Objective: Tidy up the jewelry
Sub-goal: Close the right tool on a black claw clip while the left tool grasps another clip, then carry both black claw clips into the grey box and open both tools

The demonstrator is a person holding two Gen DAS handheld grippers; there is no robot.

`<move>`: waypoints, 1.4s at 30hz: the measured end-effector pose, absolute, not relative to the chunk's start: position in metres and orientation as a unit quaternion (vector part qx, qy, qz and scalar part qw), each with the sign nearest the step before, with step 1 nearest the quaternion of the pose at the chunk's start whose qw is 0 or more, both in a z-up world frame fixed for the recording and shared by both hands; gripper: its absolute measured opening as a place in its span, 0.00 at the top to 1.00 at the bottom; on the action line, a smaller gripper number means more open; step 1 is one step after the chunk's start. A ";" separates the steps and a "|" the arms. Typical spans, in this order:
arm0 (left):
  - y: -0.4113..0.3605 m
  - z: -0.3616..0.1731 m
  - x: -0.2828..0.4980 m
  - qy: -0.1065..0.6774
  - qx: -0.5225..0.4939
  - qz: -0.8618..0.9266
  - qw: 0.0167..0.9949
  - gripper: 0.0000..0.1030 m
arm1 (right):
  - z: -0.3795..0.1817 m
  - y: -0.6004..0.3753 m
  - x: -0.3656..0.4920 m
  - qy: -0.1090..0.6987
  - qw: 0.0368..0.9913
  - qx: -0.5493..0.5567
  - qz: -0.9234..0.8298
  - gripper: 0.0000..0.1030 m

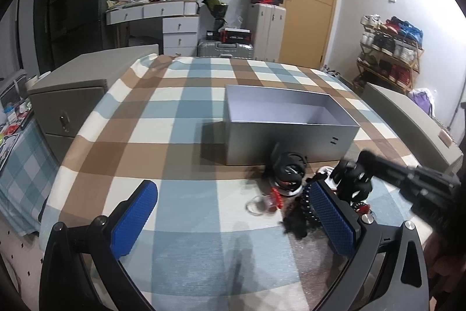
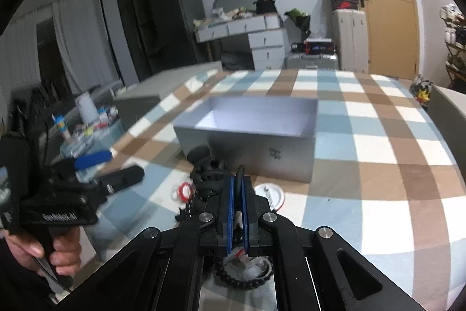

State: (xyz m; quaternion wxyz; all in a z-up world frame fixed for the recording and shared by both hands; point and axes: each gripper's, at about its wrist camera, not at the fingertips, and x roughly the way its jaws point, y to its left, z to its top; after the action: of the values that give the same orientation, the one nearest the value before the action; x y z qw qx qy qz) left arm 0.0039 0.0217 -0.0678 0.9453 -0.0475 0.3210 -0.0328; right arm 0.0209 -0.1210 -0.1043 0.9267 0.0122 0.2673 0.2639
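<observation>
A checked tablecloth (image 1: pixel 145 112) in blue, brown and white covers the table, and on it, toward twelve o'clock in both wrist views, stands an open grey box (image 2: pixel 250 147) with nothing visible inside. Just in front of its near wall lies the jewelry pile (image 1: pixel 288 179): dark hoops and bands, a string of black beads (image 1: pixel 305 203), a red and clear piece (image 1: pixel 273 197) and a white round piece (image 2: pixel 269 191).

The step in hand looks like the first pick from that pile, since the box appears to hold nothing yet. The right gripper (image 2: pixel 238 191) sits over the pile at five o'clock of the box, its blue pads drawn together on a thin black ring (image 2: pixel 240 174) that stands up between them. The left gripper (image 1: pixel 233 223) waits at about seven o'clock of the pile, its jaws wide apart and nothing between them. A hand (image 2: pixel 58 247) holds its handle.

The next move probably calls for lifting the ring clear of the tangle, carrying it over the box's near wall toward twelve o'clock, and letting go inside. Neighbouring beads may snag and trail along.
</observation>
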 end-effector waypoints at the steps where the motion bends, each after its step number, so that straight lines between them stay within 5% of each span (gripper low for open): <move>1: 0.020 -0.068 0.005 0.323 -0.047 -0.036 0.944 0.01 | -0.101 -0.125 0.021 0.262 0.929 0.020 0.262 0.96; 20: -0.010 -0.079 0.058 0.386 -0.036 -0.119 0.914 0.02 | -0.102 -0.165 0.016 0.243 0.936 0.077 0.243 0.96; 25: -0.016 -0.088 0.066 0.417 -0.033 -0.108 0.902 0.19 | -0.104 -0.166 0.014 0.244 0.935 0.080 0.246 0.96; 31: -0.018 -0.085 0.062 0.416 -0.034 -0.124 0.900 0.59 | -0.106 -0.165 0.013 0.249 0.932 0.082 0.250 0.96; 42: -0.016 -0.072 0.055 0.394 -0.030 -0.129 0.910 0.60 | -0.101 -0.164 0.015 0.247 0.932 0.083 0.254 0.96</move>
State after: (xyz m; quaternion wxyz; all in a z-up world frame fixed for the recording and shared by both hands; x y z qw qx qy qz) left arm 0.0549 -0.0156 -0.0716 0.9096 -0.0303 0.3938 -0.1290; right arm 0.0153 -0.1638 -0.1006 0.9317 0.0826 0.2467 0.2536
